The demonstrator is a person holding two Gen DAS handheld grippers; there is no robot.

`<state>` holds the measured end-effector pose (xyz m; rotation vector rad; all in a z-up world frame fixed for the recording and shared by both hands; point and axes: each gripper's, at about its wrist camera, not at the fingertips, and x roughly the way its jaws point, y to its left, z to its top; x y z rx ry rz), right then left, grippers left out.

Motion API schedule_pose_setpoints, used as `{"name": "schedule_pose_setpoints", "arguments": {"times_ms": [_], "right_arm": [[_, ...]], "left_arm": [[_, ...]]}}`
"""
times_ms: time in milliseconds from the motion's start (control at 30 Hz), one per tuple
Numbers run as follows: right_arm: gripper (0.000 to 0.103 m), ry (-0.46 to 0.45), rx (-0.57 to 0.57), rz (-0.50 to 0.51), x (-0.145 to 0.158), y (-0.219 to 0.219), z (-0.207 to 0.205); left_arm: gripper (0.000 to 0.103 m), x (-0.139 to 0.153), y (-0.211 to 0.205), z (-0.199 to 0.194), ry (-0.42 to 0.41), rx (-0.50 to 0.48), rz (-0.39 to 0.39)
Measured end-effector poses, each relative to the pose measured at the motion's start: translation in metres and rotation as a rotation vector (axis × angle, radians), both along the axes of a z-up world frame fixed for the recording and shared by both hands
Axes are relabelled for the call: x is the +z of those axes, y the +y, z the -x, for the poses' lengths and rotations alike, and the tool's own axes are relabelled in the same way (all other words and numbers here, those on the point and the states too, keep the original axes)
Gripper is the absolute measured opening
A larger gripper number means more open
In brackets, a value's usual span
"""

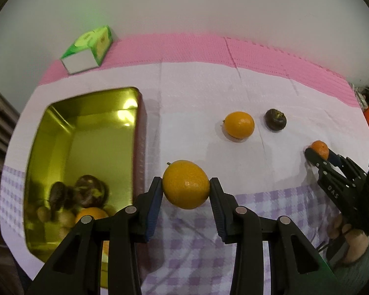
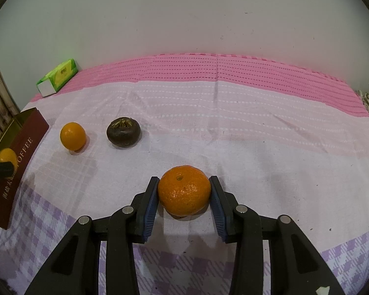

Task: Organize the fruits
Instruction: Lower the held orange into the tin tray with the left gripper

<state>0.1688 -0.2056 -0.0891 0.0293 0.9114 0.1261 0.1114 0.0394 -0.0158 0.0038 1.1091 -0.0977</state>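
Left wrist only: tin's (image 1: 135,132) fruit-filled interior.

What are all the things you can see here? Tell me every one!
held orange: one, yellow-orange, between the left gripper's fingers, beside the tin.
tangerine: one, deep orange, between the right gripper's fingers, low over the cloth.
loose orange: one, yellow-orange, on the cloth, apart from the others.
dark fruit: one, brown-black, right of the loose orange.
tin: one, gold inside, dark red outside, left, already holding fruit.
tissue pack: one, green, far left by the wall.
cloth: one, pink, white, purple checks.
left gripper: black, shut.
right gripper: black, shut.
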Motion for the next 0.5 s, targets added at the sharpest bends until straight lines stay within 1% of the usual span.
{"name": "schedule_pose_setpoints", "arguments": {"times_ms": [133,333,500], "right_arm": [[0.038,0.001,0.001,0.008,-0.001,0.001,-0.001],[0.039,0.001,0.003,0.019,-0.002,0.004,-0.002],[0.039,0.001,0.004,0.024,-0.002,0.004,-0.002]], "left_arm": [[0.040,0.013,0.017,0.003,-0.026,0.022,-0.002],[0.040,0.028,0.057,0.006,-0.057,0.093,-0.019],[0.040,0.035,0.092,0.014,-0.068,0.133,-0.059]]}}
